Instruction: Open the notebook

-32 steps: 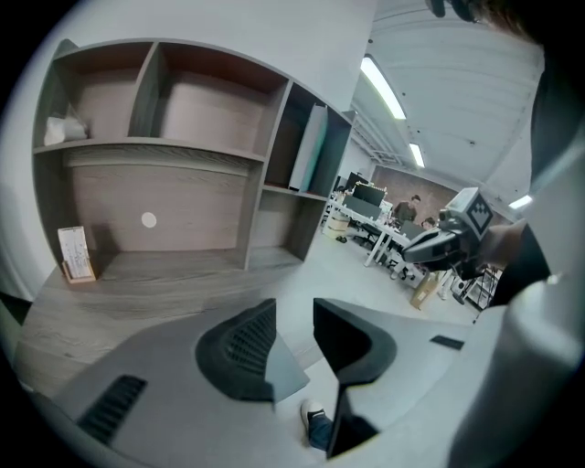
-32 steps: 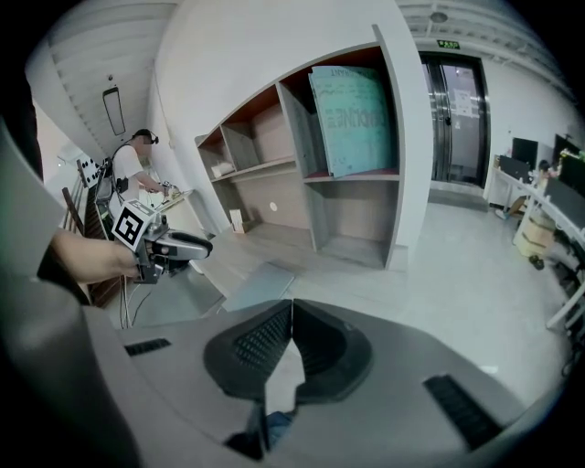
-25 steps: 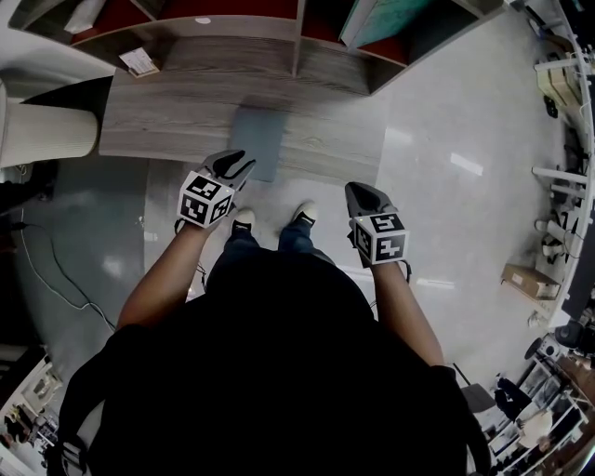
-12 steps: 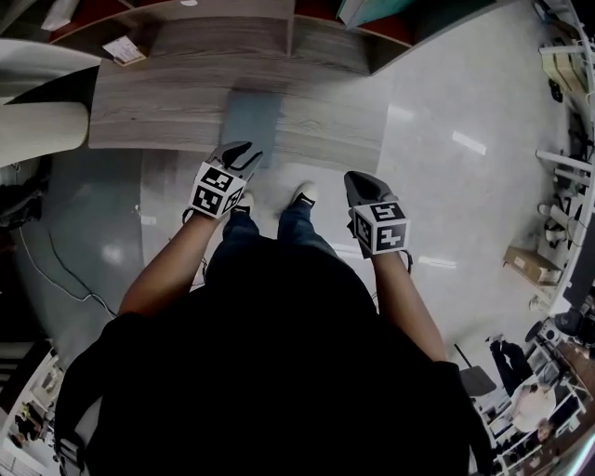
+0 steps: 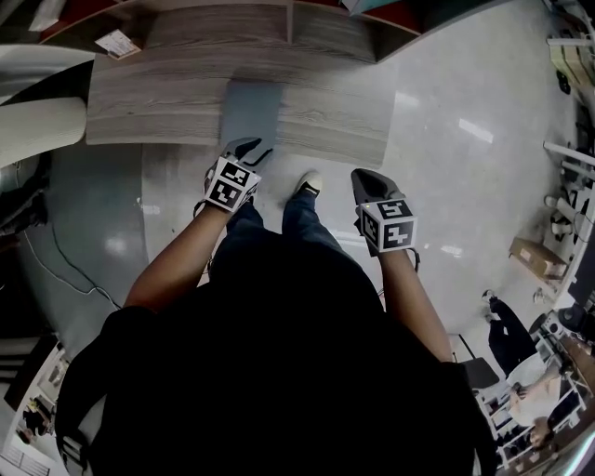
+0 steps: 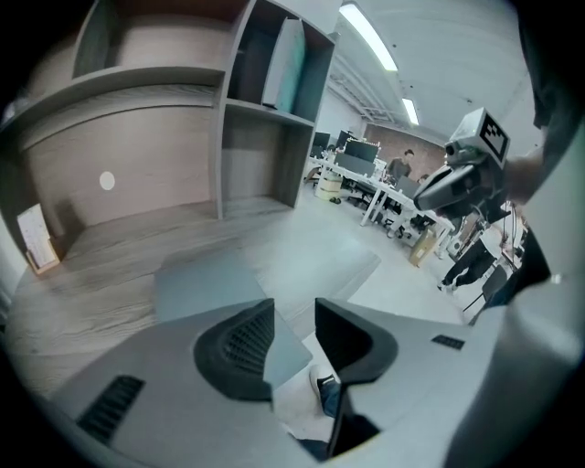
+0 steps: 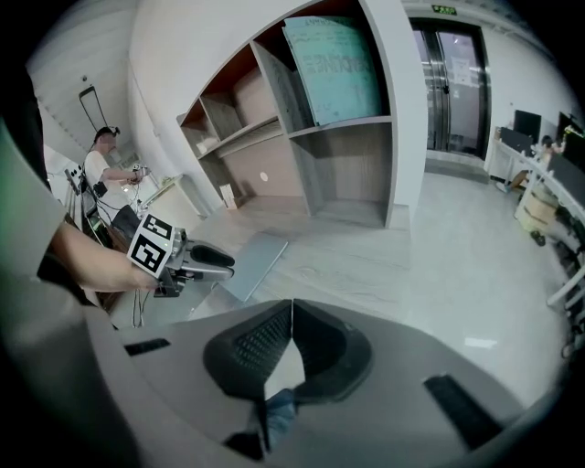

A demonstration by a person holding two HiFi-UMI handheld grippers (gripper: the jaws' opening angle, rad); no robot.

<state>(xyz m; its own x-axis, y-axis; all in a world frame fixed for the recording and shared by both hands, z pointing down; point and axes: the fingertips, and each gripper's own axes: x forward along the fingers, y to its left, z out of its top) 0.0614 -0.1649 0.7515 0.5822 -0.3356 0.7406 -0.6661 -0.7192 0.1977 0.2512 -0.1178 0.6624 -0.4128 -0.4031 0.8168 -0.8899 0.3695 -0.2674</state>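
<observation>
The left gripper [image 5: 249,147] has its jaws spread and opening, with nothing pinched. Through the gap show a near corner of the notebook [image 5: 251,110], a strip of floor [image 5: 446,102] and the person's shoe [image 5: 308,182]. Its tips hang over the notebook's near short edge, on the near-left corner side; whether they touch it cannot be told. The right gripper [image 5: 363,177] has its jaws pressed together on nothing and hangs over the floor, to the right of the notebook and well apart from it.

The notebook is a closed grey-blue one, lying flat on the wood-grain surface [image 5: 149,102]. Its long axis runs straight away from the person, and its short near edge sits close to the surface's front edge. Which side carries the spine cannot be made out.

Bare wood lies open on both long sides: a wide stretch to the left and a narrower one to the right, ending at the surface's right corner, with glossy floor beyond. Behind the notebook's far edge there is a band of free wood, then the shelf unit [image 5: 290,19], whose upright divider stands roughly in line with the notebook. A small card [image 5: 116,44] leans at the back left, well away.
</observation>
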